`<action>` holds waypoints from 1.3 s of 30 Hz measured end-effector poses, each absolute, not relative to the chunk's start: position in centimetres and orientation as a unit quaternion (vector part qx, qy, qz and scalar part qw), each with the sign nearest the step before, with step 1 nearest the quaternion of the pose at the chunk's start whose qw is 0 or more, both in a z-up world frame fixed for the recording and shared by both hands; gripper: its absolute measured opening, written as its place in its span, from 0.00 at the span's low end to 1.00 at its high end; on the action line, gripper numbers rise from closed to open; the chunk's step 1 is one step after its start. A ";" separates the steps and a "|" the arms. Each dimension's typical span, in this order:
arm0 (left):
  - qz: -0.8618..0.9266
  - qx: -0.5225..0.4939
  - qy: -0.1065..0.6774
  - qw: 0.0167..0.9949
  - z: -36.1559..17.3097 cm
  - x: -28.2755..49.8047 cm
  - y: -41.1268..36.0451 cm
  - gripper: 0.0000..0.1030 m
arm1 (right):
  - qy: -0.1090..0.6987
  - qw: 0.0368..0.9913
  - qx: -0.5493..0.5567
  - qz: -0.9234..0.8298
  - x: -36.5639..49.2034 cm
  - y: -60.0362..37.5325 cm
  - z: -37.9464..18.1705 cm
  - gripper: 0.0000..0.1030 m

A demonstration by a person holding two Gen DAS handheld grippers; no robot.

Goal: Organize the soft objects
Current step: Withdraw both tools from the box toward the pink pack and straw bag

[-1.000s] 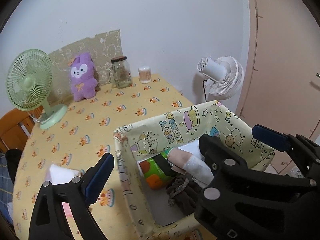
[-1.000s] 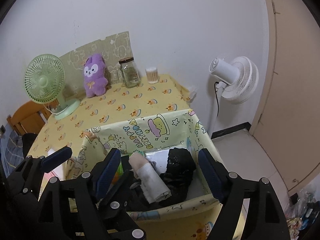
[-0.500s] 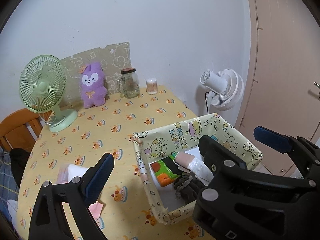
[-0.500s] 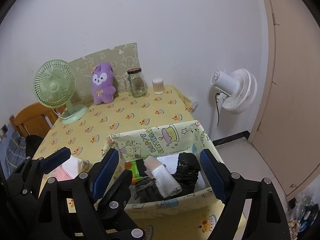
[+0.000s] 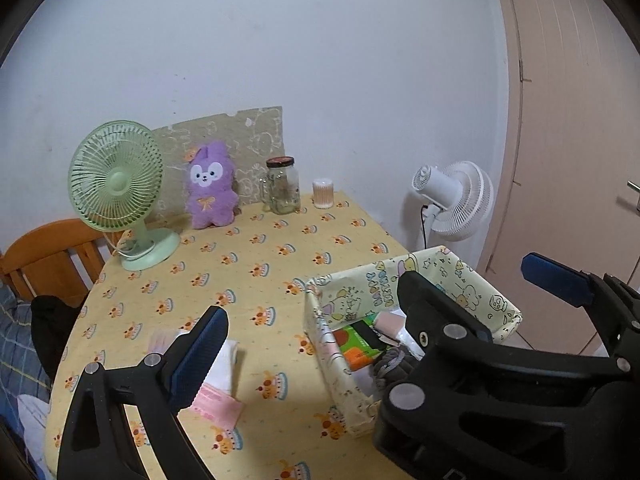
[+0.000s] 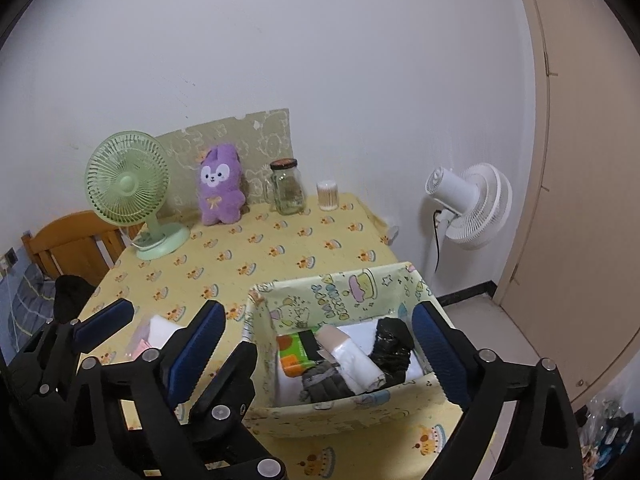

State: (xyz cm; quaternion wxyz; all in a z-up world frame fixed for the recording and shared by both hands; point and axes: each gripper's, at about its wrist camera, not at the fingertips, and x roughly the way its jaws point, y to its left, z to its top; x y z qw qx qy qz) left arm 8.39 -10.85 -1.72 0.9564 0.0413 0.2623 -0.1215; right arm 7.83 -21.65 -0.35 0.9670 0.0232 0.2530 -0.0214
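Note:
A cartoon-print fabric basket (image 6: 340, 292) sits at the table's near right edge. It holds a green-and-orange pack (image 6: 296, 354), a rolled white and pink cloth (image 6: 348, 354), a black bundle (image 6: 390, 340) and a grey knit piece (image 6: 324, 380). My right gripper (image 6: 316, 346) hovers above and short of the basket, its jaws opening wide, with nothing pressed between the pads. My left gripper (image 5: 378, 320) is beside it, open and holding nothing. White and pink folded cloths (image 5: 224, 364) lie on the table left of the basket (image 5: 360, 288). A purple plush (image 5: 210, 184) stands at the back.
A green desk fan (image 5: 116, 184), a glass jar (image 5: 282, 192) and a cotton-swab tub (image 5: 322, 194) stand along the back wall. A white floor fan (image 6: 468, 204) is off the table's right edge, by a door. A wooden chair (image 6: 72, 240) is at the left.
Both grippers have drawn back and up from the basket, which now looks smaller and farther. The right jaws stand wider than before. The basket's contents have not moved.

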 end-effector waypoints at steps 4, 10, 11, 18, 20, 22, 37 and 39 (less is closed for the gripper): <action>-0.118 0.037 0.257 0.958 -1.4 8.0 -9.8 0.95 | 0.247 0.969 0.019 -0.015 7.6 -20.5 0.0 0.98; -0.115 0.035 0.250 0.961 -1.1 7.5 -8.4 0.95 | 0.233 0.972 0.018 0.001 7.3 -19.0 0.3 1.00; -0.114 0.036 0.248 0.961 -1.0 7.4 -8.1 0.95 | 0.233 0.972 0.019 0.003 7.3 -18.8 0.4 1.00; -0.102 0.035 0.245 0.964 -1.2 7.4 -6.4 0.95 | 0.224 0.974 0.024 0.023 7.5 -17.1 0.1 0.99; -0.099 0.034 0.245 0.964 -1.4 7.5 -5.9 0.95 | 0.225 0.974 0.023 0.026 7.7 -16.6 -0.1 0.99; -0.096 0.033 0.246 0.964 -1.7 7.5 -5.4 0.95 | 0.227 0.973 0.021 0.028 7.9 -16.1 -0.3 0.99; -0.038 0.028 0.254 0.966 -4.8 8.6 -1.2 0.93 | 0.249 0.967 0.016 0.057 10.2 -12.0 -3.8 0.99; -0.039 0.020 0.263 0.964 -5.4 8.9 -0.6 0.93 | 0.259 0.964 0.016 0.058 10.6 -11.5 -4.4 0.99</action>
